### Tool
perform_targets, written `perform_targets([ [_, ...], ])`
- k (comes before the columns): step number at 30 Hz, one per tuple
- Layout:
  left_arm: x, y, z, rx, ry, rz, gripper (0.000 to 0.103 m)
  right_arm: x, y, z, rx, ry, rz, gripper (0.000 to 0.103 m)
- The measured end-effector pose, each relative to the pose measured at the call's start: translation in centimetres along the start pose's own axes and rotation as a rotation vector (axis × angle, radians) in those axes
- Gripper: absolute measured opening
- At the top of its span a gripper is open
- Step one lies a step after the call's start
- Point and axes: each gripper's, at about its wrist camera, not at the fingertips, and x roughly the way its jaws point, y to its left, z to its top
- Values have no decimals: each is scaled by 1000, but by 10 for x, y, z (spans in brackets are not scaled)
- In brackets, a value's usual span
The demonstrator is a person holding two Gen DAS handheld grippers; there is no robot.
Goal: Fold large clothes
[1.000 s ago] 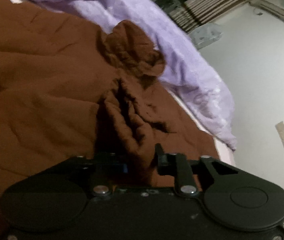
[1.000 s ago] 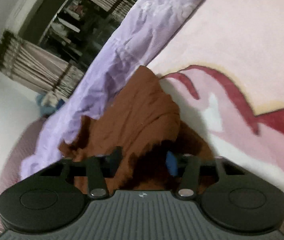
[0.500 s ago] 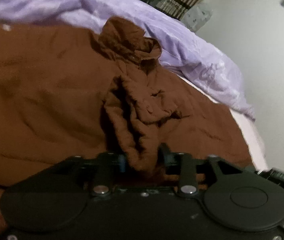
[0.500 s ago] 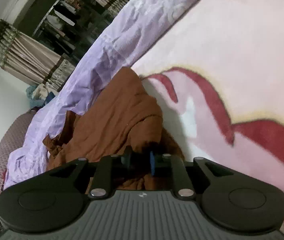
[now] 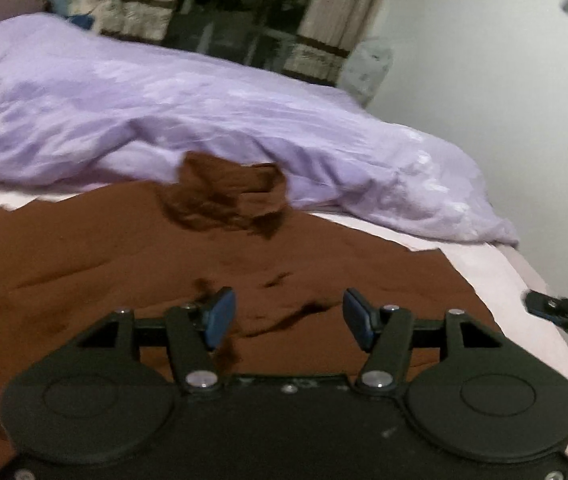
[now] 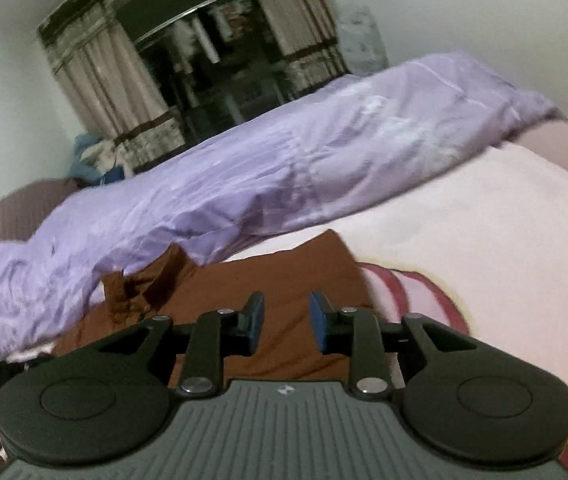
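Beyond both grippers the bed [image 6: 463,216] fills the view, its pale pink blanket bearing a dark red pattern to the right of the right gripper's fingers. Further out than the fingers of either tool, a crumpled lilac duvet [image 5: 204,112] lies across the bed, with curtains [image 6: 96,76] and a dark window behind it. The brown garment [image 5: 104,276] lies spread flat on the blanket directly below and ahead of the left gripper [image 5: 288,320], reaching out to a bunched lump of its own cloth at the duvet's edge. In the right wrist view the same garment lies under and ahead of the right gripper [image 6: 285,320], its far corner near the duvet. The left gripper's jaws have just been opening and stand wide apart, blue pads clear of the cloth, nothing between them. The right gripper's jaws have just been opening too, with a narrower gap and no cloth pinched between them.
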Motion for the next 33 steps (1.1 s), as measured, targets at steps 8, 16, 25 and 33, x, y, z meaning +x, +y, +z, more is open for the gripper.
perform_targets([
  [8,52,2,-20,28,111,70,61,44,4,-24,-88,82,-105,29],
  [16,63,38,-32,-50,101,37,70,53,-19,-42,-51,102,-118,8],
  [25,4,11,-11,21,9,37,67,8,24,-28,-157,-5,-37,17],
  [33,24,-13,-34,130,76,34,67,14,63,-42,-217,43,17,18],
])
